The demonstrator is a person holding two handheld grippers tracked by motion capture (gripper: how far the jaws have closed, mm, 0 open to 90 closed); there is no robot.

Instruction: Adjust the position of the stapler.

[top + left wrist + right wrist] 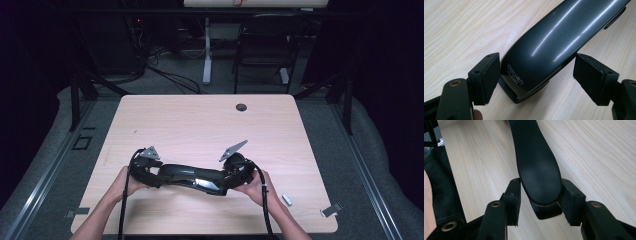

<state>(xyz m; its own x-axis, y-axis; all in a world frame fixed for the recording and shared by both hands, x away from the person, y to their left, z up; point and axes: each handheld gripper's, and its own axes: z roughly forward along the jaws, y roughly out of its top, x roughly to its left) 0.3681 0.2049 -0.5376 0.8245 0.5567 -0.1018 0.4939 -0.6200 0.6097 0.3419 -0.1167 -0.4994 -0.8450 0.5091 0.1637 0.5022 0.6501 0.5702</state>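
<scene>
Dim room, dark floor with cables and a chair behind; pale wood worktop lit in the middle. Near its front edge, a long dark stapler lying crosswise, long axis running left to right between the two hands, slightly bowed upward along its glossy top.

Left gripper at the stapler's left end, spread wide: in the left gripper view one pad just beside the glossy end marked with small printed lettering, the other pad standing apart from it, so no clamp yet. Stapler body stretching straight away from this gripper toward the far hand.

Right gripper at the opposite end, pinching the rounded matte tip from both sides, pads pressed against it, base plate showing just beneath.

So: held at the right, only bracketed at the left. Judging from this, next a closing of the left jaws across the narrow width, square to the long axis. Small silver piece on the worktop near the right forearm, well clear.
</scene>
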